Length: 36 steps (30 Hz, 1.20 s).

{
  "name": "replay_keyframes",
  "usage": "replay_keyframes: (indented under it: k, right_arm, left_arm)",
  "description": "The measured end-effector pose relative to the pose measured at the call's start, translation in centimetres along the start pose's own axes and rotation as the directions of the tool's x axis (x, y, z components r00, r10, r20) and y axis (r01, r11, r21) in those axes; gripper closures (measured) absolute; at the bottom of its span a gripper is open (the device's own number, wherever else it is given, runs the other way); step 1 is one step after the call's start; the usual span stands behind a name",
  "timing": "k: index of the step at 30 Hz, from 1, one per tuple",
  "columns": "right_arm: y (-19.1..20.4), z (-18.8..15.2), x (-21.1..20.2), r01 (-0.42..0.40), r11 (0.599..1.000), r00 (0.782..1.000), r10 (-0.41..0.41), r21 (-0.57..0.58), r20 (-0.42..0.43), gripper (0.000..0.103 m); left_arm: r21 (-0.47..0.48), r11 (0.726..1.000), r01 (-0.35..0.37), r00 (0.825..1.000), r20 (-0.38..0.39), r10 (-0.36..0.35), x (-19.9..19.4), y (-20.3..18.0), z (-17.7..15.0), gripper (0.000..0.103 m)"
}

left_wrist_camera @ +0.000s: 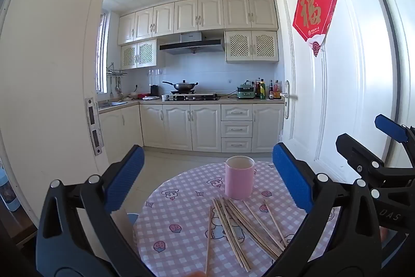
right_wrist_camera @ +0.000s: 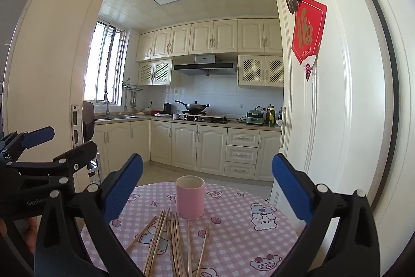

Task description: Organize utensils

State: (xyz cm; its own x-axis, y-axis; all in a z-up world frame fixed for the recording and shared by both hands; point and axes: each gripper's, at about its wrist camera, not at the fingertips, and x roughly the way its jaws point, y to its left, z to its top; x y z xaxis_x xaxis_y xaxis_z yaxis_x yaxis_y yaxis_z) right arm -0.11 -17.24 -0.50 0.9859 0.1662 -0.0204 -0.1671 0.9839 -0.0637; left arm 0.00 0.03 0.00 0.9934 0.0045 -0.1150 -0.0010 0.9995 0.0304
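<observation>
A cream-cabinet kitchen fills the background, with a wok on the stove at mid-frame and a white door point(left_wrist_camera: 324, 95) carrying a red paper charm along the right edge. In the lower centre sits a round desk point(left_wrist_camera: 181, 225) under a pink checked cloth. A pink cup point(left_wrist_camera: 239, 177) stands upright near the desk's far side, mouth open, probably meant as the holder. The wooden chopsticks point(left_wrist_camera: 243, 222) lie loose in a fan just in front of it, some crossing, their far tips near the cup's base; none is in the cup yet.

The left tongs point(left_wrist_camera: 207, 178) hang spread wide above the desk, pinching nothing. The right tongs point(right_wrist_camera: 207, 188) are likewise spread and empty, framing cup and sticks.

Bare cloth lies around the pile on both sides, giving room to come down. The desk's rim curves close at lower left, and the door stands near on the right.
</observation>
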Motion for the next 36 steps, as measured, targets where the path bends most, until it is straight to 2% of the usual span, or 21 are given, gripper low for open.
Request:
replay_keyframes:
  k: [36]
  right_arm:
    - [0.1,0.1,0.5,-0.005,1.000,1.000,0.005,0.005,-0.022,0.007]
  left_arm:
    - [0.004,1.000,0.000,1.000,0.004,0.000,-0.1,0.2,0.3,0.006]
